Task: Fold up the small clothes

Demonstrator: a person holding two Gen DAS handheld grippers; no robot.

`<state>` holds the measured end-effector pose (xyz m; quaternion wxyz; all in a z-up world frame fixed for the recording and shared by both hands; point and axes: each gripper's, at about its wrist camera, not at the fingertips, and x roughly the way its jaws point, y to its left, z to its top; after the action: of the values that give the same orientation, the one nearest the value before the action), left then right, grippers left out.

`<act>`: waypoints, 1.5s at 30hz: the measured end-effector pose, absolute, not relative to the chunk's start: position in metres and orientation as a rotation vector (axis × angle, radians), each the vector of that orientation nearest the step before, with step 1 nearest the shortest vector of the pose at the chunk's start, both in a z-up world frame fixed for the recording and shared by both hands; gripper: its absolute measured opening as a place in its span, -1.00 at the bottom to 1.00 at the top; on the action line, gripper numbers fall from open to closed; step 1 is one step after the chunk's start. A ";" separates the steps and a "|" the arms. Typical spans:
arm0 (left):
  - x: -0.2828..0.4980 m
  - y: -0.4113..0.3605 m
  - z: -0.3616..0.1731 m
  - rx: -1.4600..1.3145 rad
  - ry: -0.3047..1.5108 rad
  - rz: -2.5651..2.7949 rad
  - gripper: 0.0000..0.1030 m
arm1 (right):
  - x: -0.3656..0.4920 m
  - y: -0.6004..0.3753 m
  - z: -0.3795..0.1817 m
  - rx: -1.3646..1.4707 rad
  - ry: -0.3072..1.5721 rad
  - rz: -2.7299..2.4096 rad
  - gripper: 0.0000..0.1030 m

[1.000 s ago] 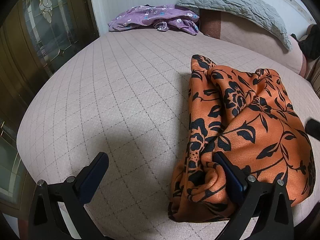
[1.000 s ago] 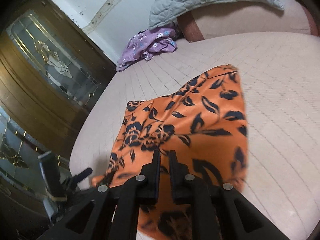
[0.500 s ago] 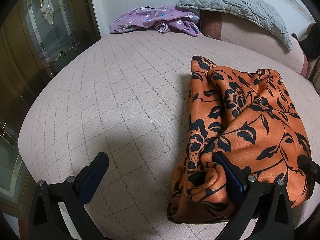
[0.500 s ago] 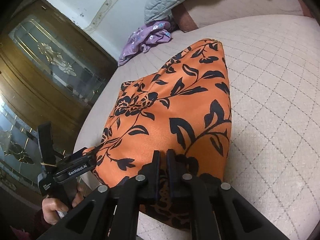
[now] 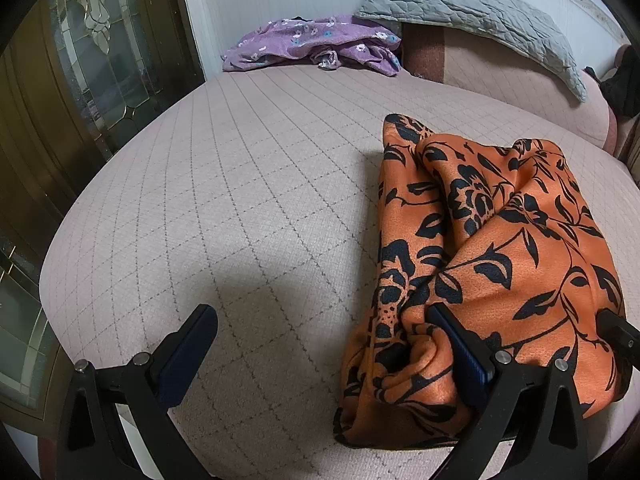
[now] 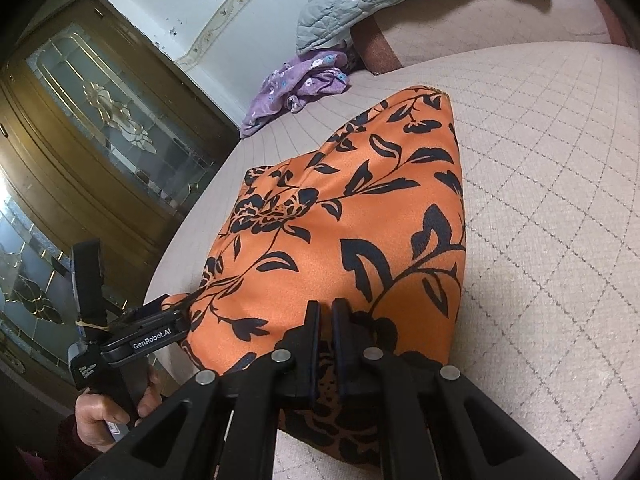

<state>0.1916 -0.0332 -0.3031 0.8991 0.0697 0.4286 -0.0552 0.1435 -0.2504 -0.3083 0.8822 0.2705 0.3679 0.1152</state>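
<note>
My right claw [image 6: 325, 320] was pinched nearly shut at the near edge of the orange floral garment [image 6: 352, 232], its two fingers side by side with only a thin slit between them. Cloth bunched right under the tips, but whether any of it was caught in that slit I could not tell.

My left claw [image 5: 324, 336] stood wide open. Its right finger [image 5: 460, 344] was dug into a rumpled fold at the garment's near left corner, and its left finger [image 5: 188, 348] hung over bare mattress, well apart from the cloth. So nothing was gripped on that side. In the right wrist view my left hand [image 6: 108, 412] was wrapped round that claw's handle, just off the garment's left corner.

The garment itself lay folded over in a thick, lumpy heap on the quilted pink bed [image 5: 240, 208], close to the near edge. Beyond it, at the far end of the bed, a purple flowered garment [image 5: 312, 42] sat crumpled. Just right of that, a grey quilted pillow [image 5: 472, 12] leaned on the headboard. Far left of the orange garment stood a wooden door with patterned glass [image 6: 108, 128].
</note>
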 end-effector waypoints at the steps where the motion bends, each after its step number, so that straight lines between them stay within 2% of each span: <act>1: 0.191 -0.034 -0.303 0.144 0.886 -0.114 1.00 | 0.143 -0.250 -0.308 0.564 0.766 0.239 -0.84; 25: 0.207 -0.038 -0.300 0.187 0.958 -0.129 1.00 | 0.141 -0.251 -0.308 0.581 0.762 0.220 -0.84; 28: 0.205 -0.047 -0.277 0.255 0.878 -0.109 1.00 | 0.141 -0.254 -0.301 0.590 0.805 0.229 -0.82; 30: 0.202 -0.051 -0.252 0.241 0.764 -0.118 1.00 | 0.144 -0.258 -0.292 0.587 0.852 0.236 -0.80; 32: 0.209 -0.059 -0.239 0.247 0.725 -0.133 1.00 | 0.145 -0.264 -0.282 0.588 0.868 0.242 -0.58; 33: 0.215 -0.065 -0.237 0.259 0.727 -0.144 1.00 | 0.144 -0.267 -0.277 0.578 0.864 0.237 -0.33; 34: 0.223 -0.073 -0.238 0.270 0.735 -0.154 1.00 | 0.144 -0.274 -0.270 0.571 0.853 0.227 -0.17; 35: 0.230 -0.079 -0.239 0.274 0.745 -0.160 1.00 | 0.144 -0.283 -0.264 0.576 0.832 0.217 0.32; 36: 0.238 -0.085 -0.244 0.275 0.760 -0.169 1.00 | 0.144 -0.290 -0.260 0.582 0.810 0.211 0.52; 38: 0.247 -0.098 -0.261 0.291 0.822 -0.204 1.00 | 0.145 -0.308 -0.253 0.599 0.753 0.191 0.52; 41: 0.263 -0.109 -0.297 0.306 0.961 -0.228 1.00 | 0.153 -0.324 -0.260 0.667 0.697 0.212 0.41; 43: 0.272 -0.104 -0.297 0.241 0.988 -0.245 1.00 | 0.171 -0.324 -0.281 0.684 0.746 0.202 0.05; 45: 0.281 -0.105 -0.302 0.230 1.001 -0.266 1.00 | 0.193 -0.318 -0.299 0.678 0.849 0.171 -0.03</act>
<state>0.2809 -0.1050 -0.3015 0.8627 0.1098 0.4772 -0.1268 0.1930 -0.3179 -0.2987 0.8526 0.3222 0.4034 0.0812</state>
